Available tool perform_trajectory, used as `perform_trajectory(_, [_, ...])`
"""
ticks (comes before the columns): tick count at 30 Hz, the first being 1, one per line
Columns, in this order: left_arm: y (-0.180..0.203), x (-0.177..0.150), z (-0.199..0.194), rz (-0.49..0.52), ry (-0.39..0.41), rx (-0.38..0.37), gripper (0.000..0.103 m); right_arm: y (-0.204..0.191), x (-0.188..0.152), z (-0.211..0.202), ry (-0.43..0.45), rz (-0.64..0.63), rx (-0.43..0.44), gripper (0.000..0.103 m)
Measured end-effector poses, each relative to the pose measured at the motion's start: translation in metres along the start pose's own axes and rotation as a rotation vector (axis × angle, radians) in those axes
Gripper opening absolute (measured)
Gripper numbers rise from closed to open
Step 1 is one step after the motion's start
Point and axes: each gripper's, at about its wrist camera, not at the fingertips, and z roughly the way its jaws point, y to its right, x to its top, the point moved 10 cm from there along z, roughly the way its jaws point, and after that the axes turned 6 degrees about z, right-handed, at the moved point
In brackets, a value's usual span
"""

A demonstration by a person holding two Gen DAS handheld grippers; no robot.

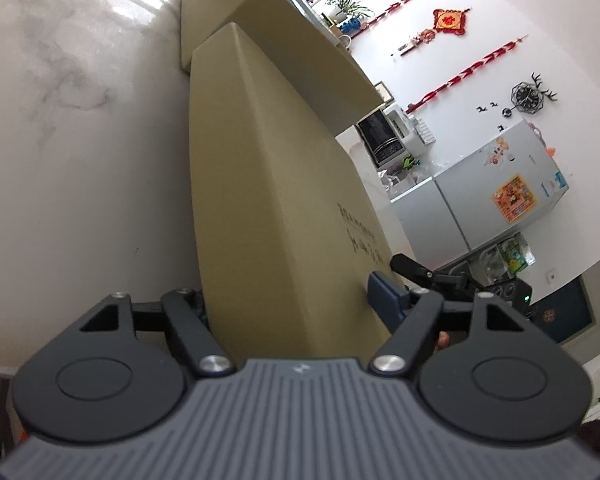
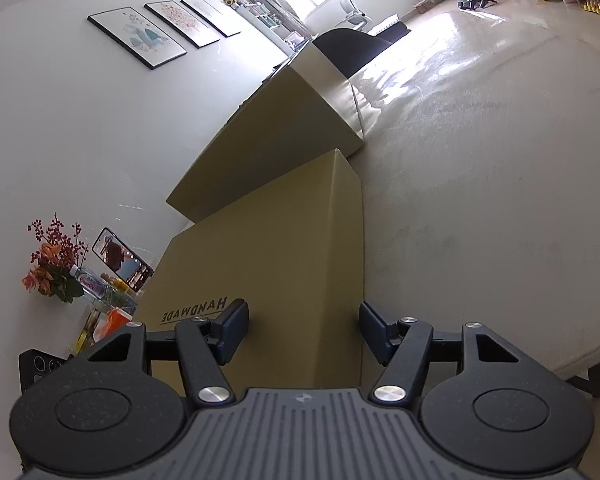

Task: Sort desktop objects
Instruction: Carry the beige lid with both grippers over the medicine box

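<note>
Kraft-brown cardboard box (image 1: 268,200), printed HANDMADE on its broad face, lying on the pale marbled surface (image 1: 80,160) with a long side against it. Just beyond that box's far end, touching or nearly so, a second, bigger cardboard box (image 2: 268,132).

At the HANDMADE box's near end, left gripper (image 1: 296,300) straddling it: one blue pad (image 1: 388,300) close against the printed face, the other finger hidden behind the box's far side. Clenched or released: cannot tell from this view.

At the same near end, right gripper (image 2: 304,328) set astride the box's long edge and released: one pad (image 2: 234,330) hovering over the printed face beside the lettering, the other (image 2: 374,334) just off the narrow side, neither seen pressing.

Well behind the box on its printed side, a white fridge (image 1: 500,184) in the left wrist view, and a bunch of red and orange flowers (image 2: 56,264) in the right wrist view.
</note>
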Motion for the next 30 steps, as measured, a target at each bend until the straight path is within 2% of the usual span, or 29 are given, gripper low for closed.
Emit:
perform_trajectory(4, [0.003,-0.004,0.0,0.032,-0.03,0.03,0.083,-0.002,-0.007,-0.007,-0.032,-0.015,-0.012,0.066])
perform_trajectory(5, [0.002,-0.005,-0.001,0.057,-0.039,0.061,0.09,-0.002,-0.009,-0.009,-0.041,-0.019,-0.015,0.066])
perform_trajectory(9, [0.005,-0.009,-0.008,0.148,-0.064,0.143,0.093,-0.005,-0.018,-0.016,-0.082,-0.04,-0.021,0.066])
perform_trajectory(12, [0.003,-0.012,-0.016,0.142,-0.067,0.149,0.093,-0.006,-0.026,-0.024,-0.125,-0.039,-0.016,0.066])
perform_trajectory(18, [-0.006,-0.029,-0.029,0.051,-0.08,0.106,0.093,0.004,-0.04,-0.04,-0.189,-0.008,-0.044,0.07])
perform_trajectory(22, [-0.009,-0.044,-0.027,-0.011,-0.102,0.066,0.091,0.01,-0.045,-0.044,-0.211,0.056,-0.007,0.07])
perform_trajectory(28, [-0.017,-0.053,-0.012,-0.117,-0.105,-0.023,0.084,0.014,-0.049,-0.038,-0.25,0.144,0.052,0.071])
perform_trajectory(30, [-0.02,-0.056,-0.009,-0.143,-0.11,-0.035,0.076,0.014,-0.051,-0.034,-0.266,0.166,0.069,0.072])
